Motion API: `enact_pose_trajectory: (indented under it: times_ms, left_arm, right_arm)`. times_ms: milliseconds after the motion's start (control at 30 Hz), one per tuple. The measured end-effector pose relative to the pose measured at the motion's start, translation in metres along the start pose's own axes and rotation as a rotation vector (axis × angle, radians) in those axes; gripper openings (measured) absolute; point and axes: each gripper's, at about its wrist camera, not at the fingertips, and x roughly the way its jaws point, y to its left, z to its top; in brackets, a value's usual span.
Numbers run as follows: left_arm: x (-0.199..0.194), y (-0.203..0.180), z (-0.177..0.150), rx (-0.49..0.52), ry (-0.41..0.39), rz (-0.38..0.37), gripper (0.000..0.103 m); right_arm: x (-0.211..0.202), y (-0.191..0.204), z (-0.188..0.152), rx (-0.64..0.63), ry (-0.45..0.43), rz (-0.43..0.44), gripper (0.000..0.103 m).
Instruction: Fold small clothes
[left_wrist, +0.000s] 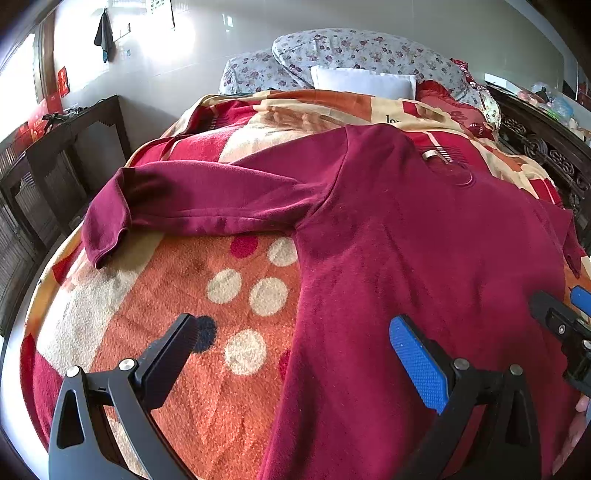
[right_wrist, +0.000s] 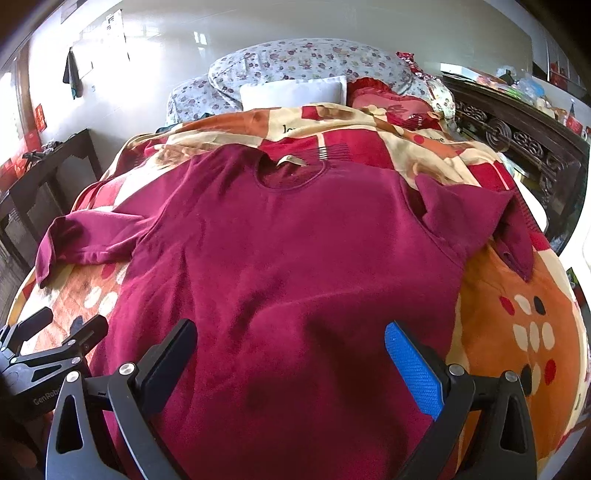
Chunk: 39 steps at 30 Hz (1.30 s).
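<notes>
Dark red long-sleeved knit sweater (right_wrist: 280, 258) lies spread flat, front up, on orange-red-cream patterned fleece blanket (left_wrist: 207, 369) covering the bed, neckline toward white pillow (right_wrist: 295, 92) and floral quilt (right_wrist: 306, 59). One sleeve (left_wrist: 192, 199) stretched out sideways, other sleeve (right_wrist: 491, 221) folded near the dark carved wooden bed frame (right_wrist: 517, 140). Left gripper (left_wrist: 291, 343) wide open, empty, straddling the sweater's side edge near the hem. Right gripper (right_wrist: 290, 343) wide open, empty, over the lower body.

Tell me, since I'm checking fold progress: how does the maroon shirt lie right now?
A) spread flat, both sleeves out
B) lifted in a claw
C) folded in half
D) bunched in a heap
A: the maroon shirt lies flat on the blanket, sleeves out sideways, both claws open.
</notes>
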Motion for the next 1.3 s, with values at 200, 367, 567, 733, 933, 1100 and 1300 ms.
enact_pose_trajectory:
  times_ms: [200, 367, 567, 733, 933, 1100, 1300]
  left_arm:
    - [0.006, 0.005, 0.001, -0.008, 0.008, 0.005, 0.103]
    - [0.012, 0.009, 0.002, -0.014, 0.015, 0.007, 0.103]
    - [0.014, 0.025, 0.004, -0.019, 0.018, 0.037, 0.103]
    - [0.015, 0.067, 0.013, -0.050, 0.003, 0.121, 0.103]
    - [0.024, 0.126, 0.028, -0.125, -0.008, 0.284, 0.103]
    - [0.039, 0.150, 0.037, -0.134, -0.004, 0.350, 0.103]
    - [0.067, 0.171, 0.044, -0.117, 0.022, 0.347, 0.103]
  right_arm:
    - [0.008, 0.007, 0.003, -0.016, 0.013, 0.007, 0.103]
    - [0.015, 0.015, 0.006, -0.033, 0.024, 0.016, 0.103]
    - [0.024, 0.028, 0.011, -0.057, 0.036, 0.038, 0.103]
    - [0.028, 0.041, 0.014, -0.092, 0.036, 0.048, 0.103]
    - [0.036, 0.050, 0.016, -0.103, 0.050, 0.073, 0.103]
    - [0.044, 0.060, 0.016, -0.124, 0.067, 0.076, 0.103]
    - [0.049, 0.072, 0.017, -0.153, 0.076, 0.085, 0.103]
